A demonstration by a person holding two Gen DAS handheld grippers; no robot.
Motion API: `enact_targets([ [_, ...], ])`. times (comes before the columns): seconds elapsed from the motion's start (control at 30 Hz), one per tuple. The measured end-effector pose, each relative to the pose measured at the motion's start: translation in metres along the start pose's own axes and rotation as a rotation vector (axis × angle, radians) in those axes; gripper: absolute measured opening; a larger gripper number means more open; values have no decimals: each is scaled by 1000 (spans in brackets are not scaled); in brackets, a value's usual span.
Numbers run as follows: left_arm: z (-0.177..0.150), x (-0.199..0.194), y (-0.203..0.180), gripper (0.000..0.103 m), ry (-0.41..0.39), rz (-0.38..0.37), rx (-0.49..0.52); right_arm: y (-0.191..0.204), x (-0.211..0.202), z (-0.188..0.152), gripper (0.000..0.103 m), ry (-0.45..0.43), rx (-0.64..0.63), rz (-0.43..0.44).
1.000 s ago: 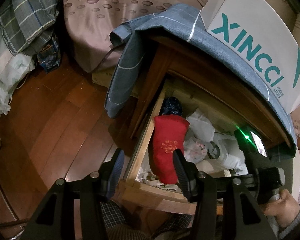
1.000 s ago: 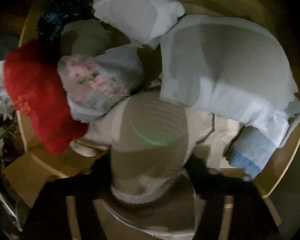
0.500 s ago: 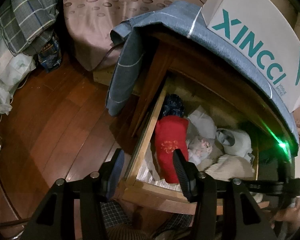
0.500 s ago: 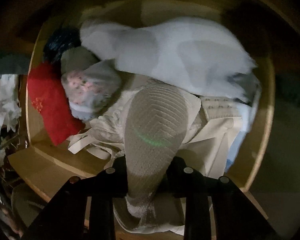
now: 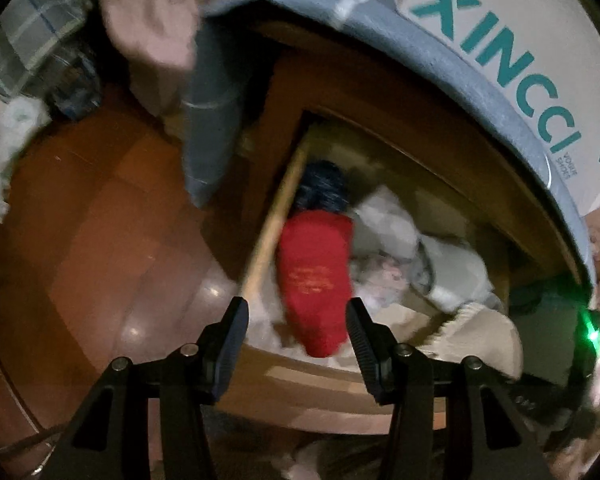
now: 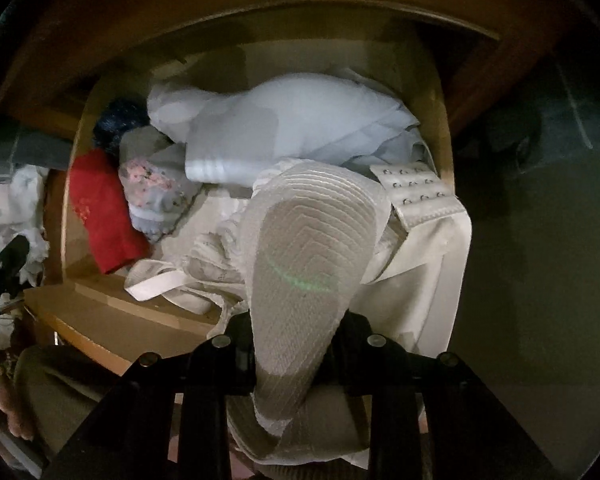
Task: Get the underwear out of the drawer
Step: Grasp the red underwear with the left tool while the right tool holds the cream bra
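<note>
Starting on my left: my left gripper (image 5: 296, 320) hangs released above the front-left corner of the drawer (image 5: 324, 376), fingers spread wide with nothing between them. Past it lies the wooden floor (image 5: 100, 240), and a blue-grey cloth (image 5: 212, 120) droops over the left edge of the nightstand top, blurred in this view. A white shoebox (image 5: 520, 40) lettered XINCCI sits on that cloth at the top's right side.

Inside the drawer, along its left wall, I see a red garment (image 6: 100, 212) with gold stitching, and behind it, toward the back-left corner, a dark speckled bundle (image 6: 116, 124). Just beside the red one lies a pale floral piece (image 6: 156, 192). Toward the back, a big light-blue folded garment (image 6: 292, 132) spreads across to the right wall.

Now the right side: my right gripper (image 6: 296, 344) is clenched on the cream underwear (image 6: 308, 256), a ribbed padded cup bunched between the fingers. It is lifted over the drawer's front edge, with a strap (image 6: 156, 284) trailing on the front rim and the hook-and-eye band (image 6: 416, 188) draped near the right wall. A green light streak crosses the cup.
</note>
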State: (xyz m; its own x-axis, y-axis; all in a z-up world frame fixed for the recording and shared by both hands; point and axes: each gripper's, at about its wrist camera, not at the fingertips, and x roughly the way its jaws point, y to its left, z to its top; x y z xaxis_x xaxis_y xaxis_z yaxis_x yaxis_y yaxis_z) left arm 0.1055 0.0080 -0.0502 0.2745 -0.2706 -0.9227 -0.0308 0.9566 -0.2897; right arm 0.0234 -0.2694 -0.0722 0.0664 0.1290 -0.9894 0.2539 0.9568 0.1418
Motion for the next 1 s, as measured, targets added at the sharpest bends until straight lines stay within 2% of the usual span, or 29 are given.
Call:
enact_targets([
  [0.13, 7, 18, -15, 52, 65, -20, 1, -5, 1, 2, 27, -9, 6, 84],
  [0.23, 8, 32, -22, 52, 88, -8, -13, -2, 1, 1, 27, -16, -16, 90],
  [0.47, 11, 62, -11, 52, 177, -12, -115, -3, 0, 0, 27, -40, -6, 127],
  [0.63, 14, 79, -13, 52, 222, -15, -124, -2, -1, 0, 27, -39, -13, 137],
  [0.9, 27, 98, -7, 57, 233, 3, -193, -3, -1, 1, 28, -32, 0, 161],
  [1.0, 29, 106, -10, 58, 240, 39, -178, -4, -1, 1, 28, -24, 2, 165],
])
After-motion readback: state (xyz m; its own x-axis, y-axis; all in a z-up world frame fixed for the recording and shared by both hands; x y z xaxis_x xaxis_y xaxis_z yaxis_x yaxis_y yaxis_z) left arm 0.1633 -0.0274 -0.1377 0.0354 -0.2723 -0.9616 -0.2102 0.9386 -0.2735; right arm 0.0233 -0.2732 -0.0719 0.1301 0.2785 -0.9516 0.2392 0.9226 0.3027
